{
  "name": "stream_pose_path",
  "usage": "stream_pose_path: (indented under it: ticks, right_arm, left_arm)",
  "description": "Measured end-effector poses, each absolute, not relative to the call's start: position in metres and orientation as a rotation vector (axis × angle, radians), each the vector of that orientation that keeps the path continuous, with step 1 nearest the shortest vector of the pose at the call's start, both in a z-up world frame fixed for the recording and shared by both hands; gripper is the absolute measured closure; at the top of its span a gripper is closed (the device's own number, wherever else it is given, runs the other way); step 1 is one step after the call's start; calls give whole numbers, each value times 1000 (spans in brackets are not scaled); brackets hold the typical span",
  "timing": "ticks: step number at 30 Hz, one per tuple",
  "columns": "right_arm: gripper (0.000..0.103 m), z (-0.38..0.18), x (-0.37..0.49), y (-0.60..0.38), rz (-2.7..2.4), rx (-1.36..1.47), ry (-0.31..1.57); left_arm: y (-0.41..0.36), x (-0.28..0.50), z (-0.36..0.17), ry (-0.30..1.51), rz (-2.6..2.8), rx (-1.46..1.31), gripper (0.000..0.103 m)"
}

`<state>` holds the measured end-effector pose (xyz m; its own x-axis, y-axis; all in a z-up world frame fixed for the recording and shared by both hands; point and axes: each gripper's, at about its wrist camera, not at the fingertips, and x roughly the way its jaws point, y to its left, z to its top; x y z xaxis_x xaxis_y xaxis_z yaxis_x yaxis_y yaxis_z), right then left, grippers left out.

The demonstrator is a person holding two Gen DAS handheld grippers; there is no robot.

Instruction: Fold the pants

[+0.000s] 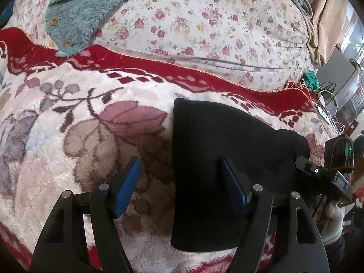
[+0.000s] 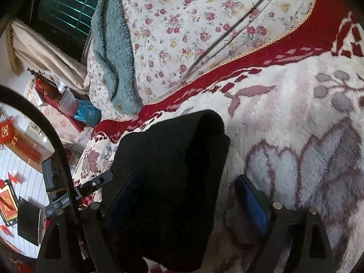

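Left wrist view: nearest, the left gripper (image 1: 179, 175) hangs with its blue pads spread wide and nothing between them; one pad sits over the plush floral blanket (image 1: 68, 136), the other over the black pants (image 1: 218, 159). The pants lie folded into a compact dark block on the blanket, right of centre and near. At the right edge the other tool is seen beside the pants. Beyond the blanket's red border lies a rose-print bedsheet (image 1: 204, 22), and at far left a teal fleece garment (image 1: 86, 6) with wooden buttons

In the right wrist view the right gripper (image 2: 188, 195) is also spread open, holding nothing, one pad over the pants (image 2: 168, 182), whose folded layers show at the far end, the other over the blanket (image 2: 295, 113)
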<state>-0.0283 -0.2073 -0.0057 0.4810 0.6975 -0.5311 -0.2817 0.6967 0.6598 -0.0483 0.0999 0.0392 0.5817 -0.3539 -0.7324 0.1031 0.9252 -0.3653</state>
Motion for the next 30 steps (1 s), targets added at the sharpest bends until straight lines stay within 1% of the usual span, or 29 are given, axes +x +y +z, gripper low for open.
stream_pose_path:
  ticks: [5, 6, 7, 8, 9, 10, 12, 14, 16, 18, 22, 26, 30]
  right_arm:
    - [12, -9, -23, -201, 663, 513, 846]
    - [15, -10, -23, -201, 664, 517, 839]
    - [23, -10, -24, -200, 665, 517, 833]
    - [44, -11, -24, -198, 699, 530, 840]
    - [46, -12, -24, -198, 706, 547, 839]
    - [48, -12, -27, -197, 701, 545, 830]
    - [54, -8, -30, -196, 697, 545, 822]
    - [58, -3, -34, -196, 689, 558, 810]
    - [61, 5, -38, -194, 689, 550, 794]
    - [63, 15, -40, -190, 707, 554, 779]
    - [64, 33, -40, -165, 766, 541, 770]
    - [64, 46, -30, -122, 836, 551, 760]
    - [64, 50, -17, -68, 904, 547, 771]
  left_arm:
    - [98, -39, 26, 947, -323, -380, 29]
    - [97, -37, 21, 959, -342, -411, 29]
    - [96, -37, 20, 962, -354, -428, 29]
    - [93, -37, 18, 963, -377, -436, 29]
    - [88, -36, 19, 963, -393, -404, 33]
    - [83, -38, 22, 948, -418, -383, 51]
    - [77, -42, 29, 932, -411, -342, 57]
    - [75, -45, 35, 925, -403, -312, 66]
    - [80, -46, 40, 928, -407, -334, 69]
    - [89, -49, 48, 916, -400, -345, 69]
    - [116, -61, 74, 849, -363, -327, 69]
    - [164, -65, 96, 829, -293, -332, 69]
    - [214, -72, 104, 808, -193, -333, 69]
